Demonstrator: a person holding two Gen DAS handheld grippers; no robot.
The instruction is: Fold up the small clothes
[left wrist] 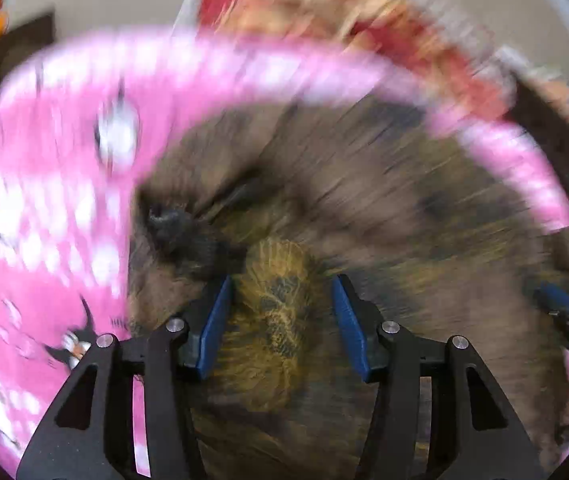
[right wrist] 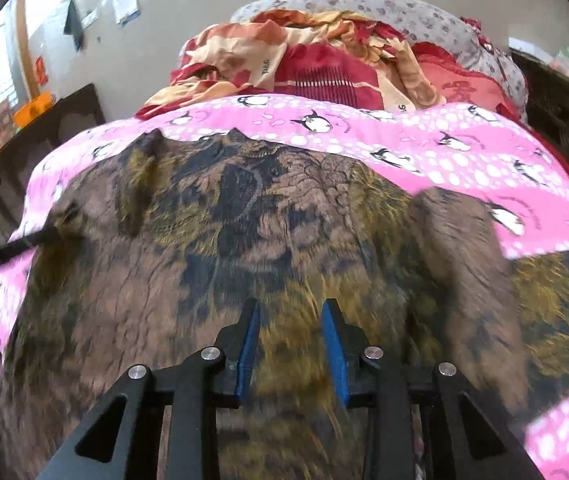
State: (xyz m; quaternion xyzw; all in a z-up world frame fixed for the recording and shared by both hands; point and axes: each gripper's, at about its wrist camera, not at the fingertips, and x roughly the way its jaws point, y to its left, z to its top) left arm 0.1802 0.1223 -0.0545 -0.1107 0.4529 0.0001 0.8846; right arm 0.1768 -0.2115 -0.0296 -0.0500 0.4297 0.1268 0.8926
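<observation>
Two tools over the brown garment (right wrist: 212, 264), spread flat on the pink penguin sheet (right wrist: 424, 136) of the bed. Left tool (left wrist: 282, 292) released, nothing between its blue pads. Right tool (right wrist: 290, 316) likewise released, just above the cloth. Crumpled red bedding (right wrist: 316, 64) beyond.

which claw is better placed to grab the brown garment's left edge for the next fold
Left, probably. In the right wrist view the left claw sits at the brown garment's left edge over the pink sheet; the right claw hangs open above mid-cloth.
</observation>
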